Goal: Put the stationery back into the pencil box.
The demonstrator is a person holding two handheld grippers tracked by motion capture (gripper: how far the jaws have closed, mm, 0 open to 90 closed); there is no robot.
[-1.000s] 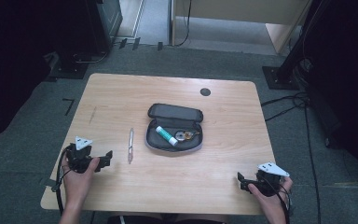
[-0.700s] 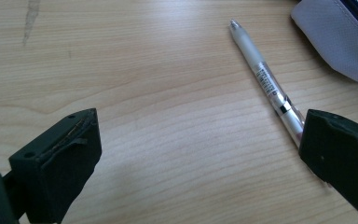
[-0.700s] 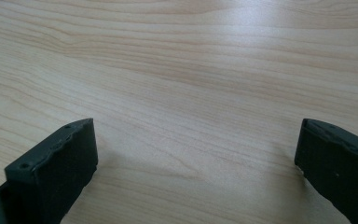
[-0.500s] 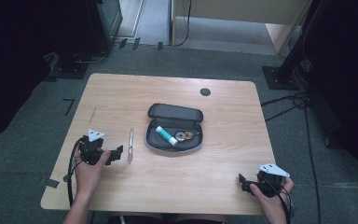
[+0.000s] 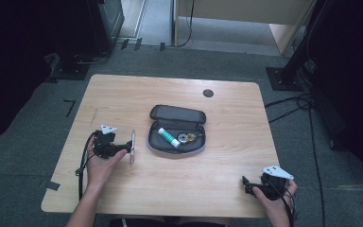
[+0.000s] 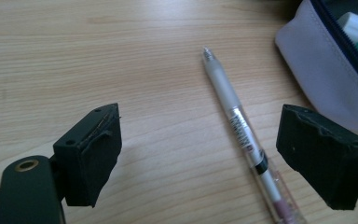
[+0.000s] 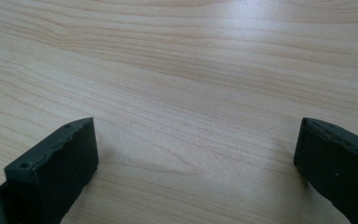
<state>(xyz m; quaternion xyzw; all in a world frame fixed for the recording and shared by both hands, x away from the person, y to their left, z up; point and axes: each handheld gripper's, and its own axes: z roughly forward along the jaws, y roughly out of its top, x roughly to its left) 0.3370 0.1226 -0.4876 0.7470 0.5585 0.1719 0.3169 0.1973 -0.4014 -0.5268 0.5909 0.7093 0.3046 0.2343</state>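
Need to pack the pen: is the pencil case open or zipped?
Open: the pencil case has its lid folded back, a glue stick visible inside.

The counter [image 5: 123, 94] was light wood with rounded corners and stood on a grey carpet floor [image 5: 47, 109]. Black cables [image 5: 293, 101] lay on the floor at the right. Dark stands [image 5: 75, 56] stood far left, and a pale wooden cabinet [image 5: 246, 14] stood far back.

A pen [image 6: 242, 135] lies on the wooden table [image 5: 123, 99] between the left tongs [image 6: 214, 158], beside an open pencil case [image 5: 176, 130] holding a green-capped tube [image 5: 168, 138].
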